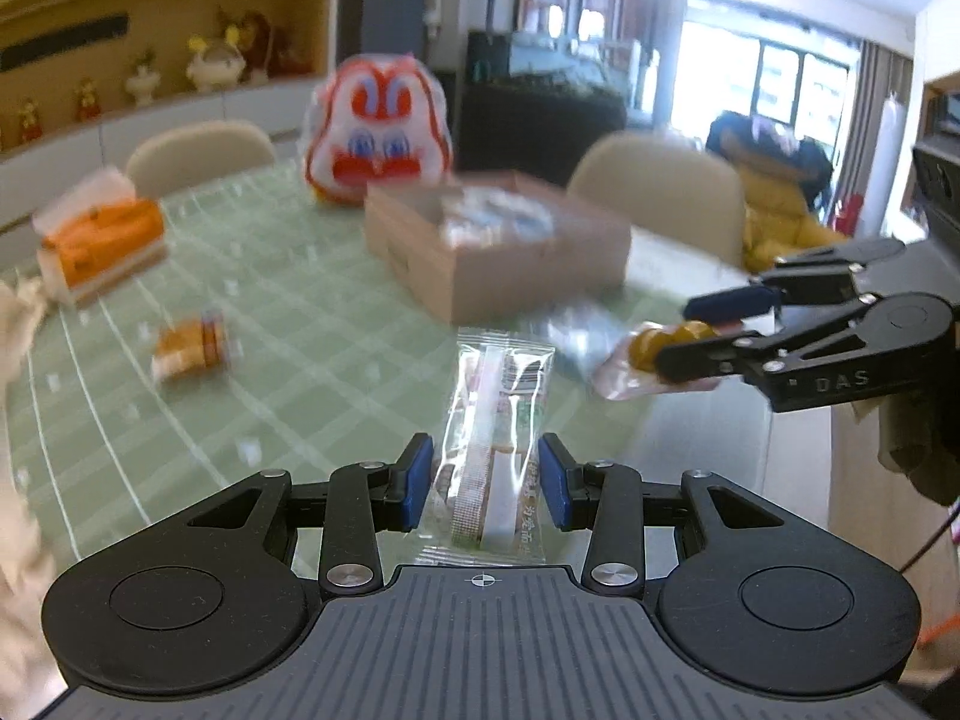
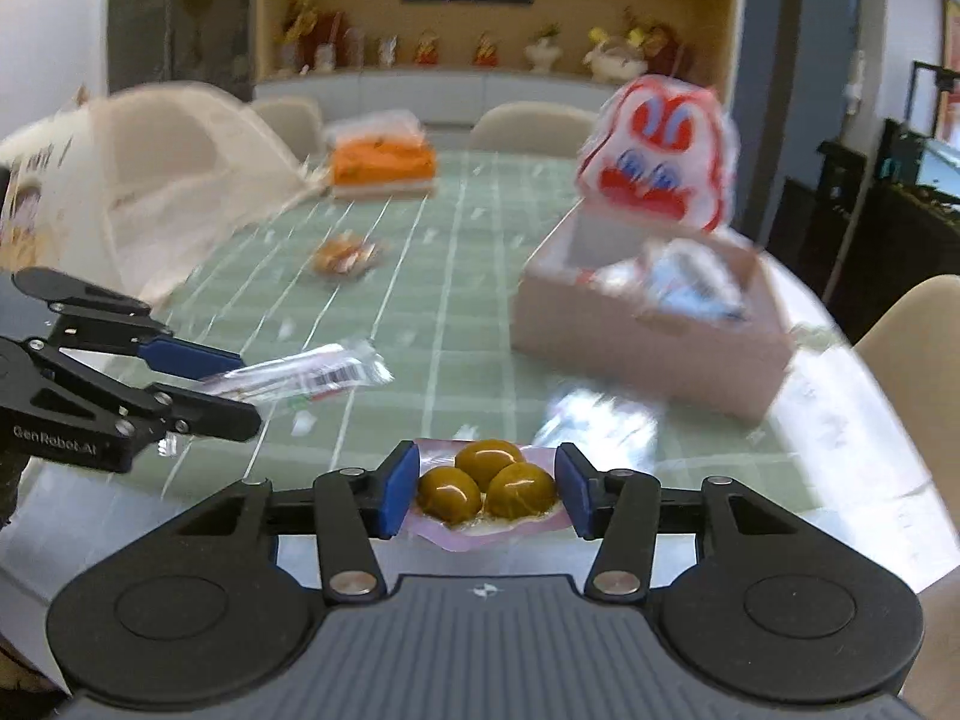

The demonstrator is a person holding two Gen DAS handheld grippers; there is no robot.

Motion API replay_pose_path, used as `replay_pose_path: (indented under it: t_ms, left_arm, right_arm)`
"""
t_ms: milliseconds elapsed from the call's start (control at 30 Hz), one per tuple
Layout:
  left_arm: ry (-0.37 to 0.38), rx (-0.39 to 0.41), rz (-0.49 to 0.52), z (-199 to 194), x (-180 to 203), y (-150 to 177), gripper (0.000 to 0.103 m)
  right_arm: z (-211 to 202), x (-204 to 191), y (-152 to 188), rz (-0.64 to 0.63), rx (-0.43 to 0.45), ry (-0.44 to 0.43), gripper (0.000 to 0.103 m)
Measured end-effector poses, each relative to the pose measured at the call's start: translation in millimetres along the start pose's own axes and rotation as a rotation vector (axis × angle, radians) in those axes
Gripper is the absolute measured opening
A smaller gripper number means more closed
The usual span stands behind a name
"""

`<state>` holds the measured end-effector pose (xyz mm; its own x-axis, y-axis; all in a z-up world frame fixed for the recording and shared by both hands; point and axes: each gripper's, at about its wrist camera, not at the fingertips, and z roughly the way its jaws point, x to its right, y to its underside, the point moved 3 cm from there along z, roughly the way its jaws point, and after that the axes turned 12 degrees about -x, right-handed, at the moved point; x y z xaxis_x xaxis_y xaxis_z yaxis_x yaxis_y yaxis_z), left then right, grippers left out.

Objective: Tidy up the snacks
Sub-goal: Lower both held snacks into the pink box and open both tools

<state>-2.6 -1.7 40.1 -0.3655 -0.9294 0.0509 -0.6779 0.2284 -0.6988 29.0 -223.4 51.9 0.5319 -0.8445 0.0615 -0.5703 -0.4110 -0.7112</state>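
My left gripper (image 1: 485, 480) is shut on a long clear snack packet (image 1: 495, 438) with a printed label, held above the green checked tablecloth (image 1: 288, 312). The right wrist view shows that same gripper (image 2: 234, 387) at the left, the packet (image 2: 312, 375) sticking out of it. My right gripper (image 2: 487, 495) is shut on a pink-edged pack of three brown eggs (image 2: 486, 489). From the left wrist view, the right gripper (image 1: 690, 333) holds that egg pack (image 1: 654, 354) to the right. A cardboard box (image 1: 498, 252) (image 2: 654, 330) with wrapped snacks inside stands ahead.
A red-and-white cartoon bag (image 1: 378, 126) (image 2: 654, 156) sits behind the box. An orange tissue pack (image 1: 99, 243) (image 2: 384, 165) and a small orange snack (image 1: 192, 345) (image 2: 345, 255) lie on the cloth. A silvery wrapper (image 2: 594, 426) lies near the box. A white mesh cover (image 2: 168, 180) stands left. Chairs ring the table.
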Motion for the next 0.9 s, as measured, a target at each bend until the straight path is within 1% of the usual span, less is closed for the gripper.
replay_pose_path:
  t_ms: [67,133,200,267,333,400,433,467,533,567,600,633,667,733,833,900]
  left_arm:
    - [-0.016,0.053,-0.005,-7,-1,-29,0.044]
    - [-0.024,0.109,-0.010,-11,-1,-59,0.044]
    - [-0.019,0.169,-0.008,-10,2,-95,0.044]
    - [-0.018,0.214,0.002,1,8,-133,0.044]
    - [-0.030,0.220,0.008,22,11,-167,0.044]
    - [-0.043,0.210,-0.009,55,9,-200,0.044]
    - [-0.046,0.198,-0.037,73,5,-212,0.044]
    - [-0.034,0.171,-0.082,94,-2,-222,0.044]
    - [0.038,0.082,-0.171,137,-15,-228,0.044]
    - [0.098,0.007,-0.203,160,-21,-227,0.044]
    - [0.148,-0.071,-0.217,184,-24,-225,0.045]
    - [0.170,-0.113,-0.216,200,-25,-222,0.045]
    - [0.165,-0.130,-0.204,209,-25,-219,0.046]
    - [0.140,-0.128,-0.188,214,-27,-214,0.045]
    - [0.185,-0.108,-0.196,202,-35,-210,0.045]
    - [0.196,-0.082,-0.206,188,-43,-210,0.045]
  right_arm:
    - [-18,15,-17,0.002,0.067,0.025,0.050]
    - [-36,35,-41,0.011,0.129,0.051,0.050]
    - [-48,58,-70,0.034,0.175,0.078,0.050]
    - [-51,82,-99,0.063,0.202,0.114,0.050]
    - [-43,106,-129,0.090,0.205,0.161,0.050]
    - [-27,127,-150,0.126,0.187,0.195,0.050]
    - [-16,138,-158,0.153,0.172,0.194,0.050]
    - [-4,148,-162,0.184,0.155,0.176,0.050]
    - [24,167,-166,0.247,0.116,0.118,0.050]
    - [38,174,-166,0.267,0.097,0.097,0.050]
    - [53,177,-166,0.281,0.078,0.082,0.050]
    - [69,180,-166,0.289,0.055,0.070,0.050]
    - [86,181,-166,0.294,0.033,0.058,0.050]
    - [113,180,-170,0.306,-0.007,0.028,0.050]
    - [151,174,-175,0.313,-0.069,-0.023,0.050]
    - [176,166,-174,0.309,-0.115,-0.016,0.050]
